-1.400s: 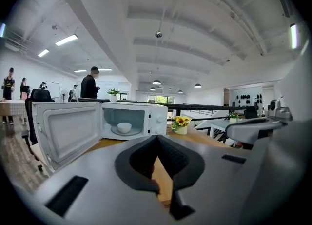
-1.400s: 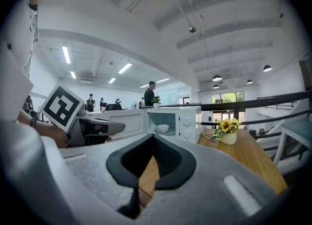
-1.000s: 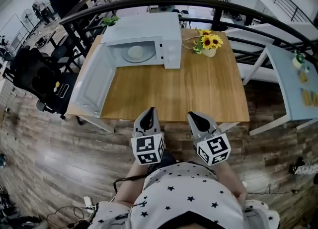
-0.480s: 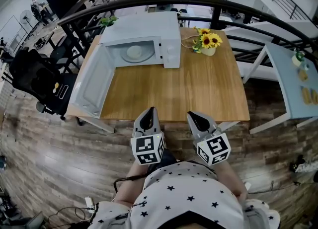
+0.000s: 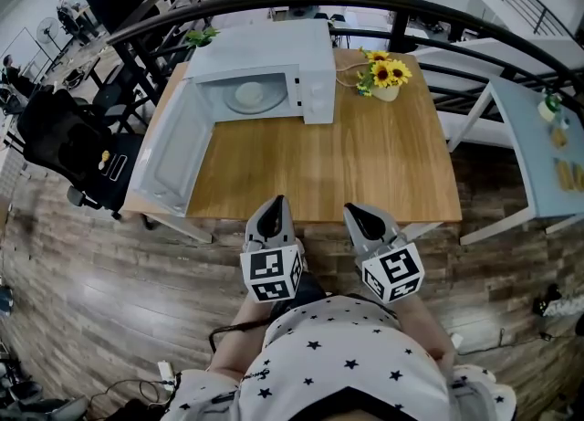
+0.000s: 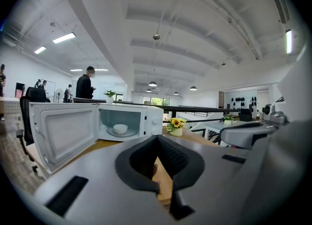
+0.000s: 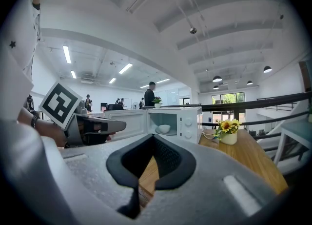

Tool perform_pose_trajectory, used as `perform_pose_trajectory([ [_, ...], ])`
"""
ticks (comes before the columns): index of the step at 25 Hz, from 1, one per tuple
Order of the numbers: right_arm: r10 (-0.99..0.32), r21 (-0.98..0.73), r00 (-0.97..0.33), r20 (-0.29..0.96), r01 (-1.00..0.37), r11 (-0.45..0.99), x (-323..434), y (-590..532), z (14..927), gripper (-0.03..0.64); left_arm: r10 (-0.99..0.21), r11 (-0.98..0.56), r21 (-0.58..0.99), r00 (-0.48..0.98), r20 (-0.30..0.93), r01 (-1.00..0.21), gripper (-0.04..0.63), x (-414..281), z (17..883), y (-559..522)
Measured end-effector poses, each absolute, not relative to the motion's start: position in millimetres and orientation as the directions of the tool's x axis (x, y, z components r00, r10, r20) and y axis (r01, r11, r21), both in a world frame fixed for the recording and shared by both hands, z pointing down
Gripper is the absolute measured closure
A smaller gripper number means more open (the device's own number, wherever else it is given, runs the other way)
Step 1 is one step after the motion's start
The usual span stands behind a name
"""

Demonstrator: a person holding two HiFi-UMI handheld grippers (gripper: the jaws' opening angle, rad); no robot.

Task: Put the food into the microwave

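The microwave (image 5: 274,63) stands at the far left of the wooden table (image 5: 365,163), its door (image 5: 169,159) swung fully open toward the table's left edge. Inside the chamber a round turntable plate (image 6: 111,132) lies flat, and a small white bowl (image 5: 248,95) sits upright on the middle of it, so the food's dish is already within the oven. What the bowl holds cannot be seen from any view; only its rim and outer wall show. Just beside the microwave's right side a small pale pot (image 5: 384,92) holds a bunch of sunflowers (image 5: 385,72).

Both tools hover side by side at the table's near edge, well apart from the microwave. The left gripper (image 5: 276,202) has its jaws pressed together with nothing between them, and the right gripper (image 5: 352,213) likewise has its jaws closed to the tip and empty, both pointing toward the open oven
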State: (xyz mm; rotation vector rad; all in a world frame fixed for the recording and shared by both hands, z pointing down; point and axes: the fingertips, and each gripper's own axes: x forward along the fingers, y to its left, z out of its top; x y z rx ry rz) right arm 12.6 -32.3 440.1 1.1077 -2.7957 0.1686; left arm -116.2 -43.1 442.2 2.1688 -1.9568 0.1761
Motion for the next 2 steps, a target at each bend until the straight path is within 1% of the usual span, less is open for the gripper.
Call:
perform_pose_trajectory([
  [2, -0.673, -0.054, -0.723, 0.160, -0.687, 0.725, 10.8, -32.7, 439.4, 0.611, -0.967, -0.096, 0.078, 0.111, 0.230, -0.992, 0.592, -117.4, 441.9, -43.3],
])
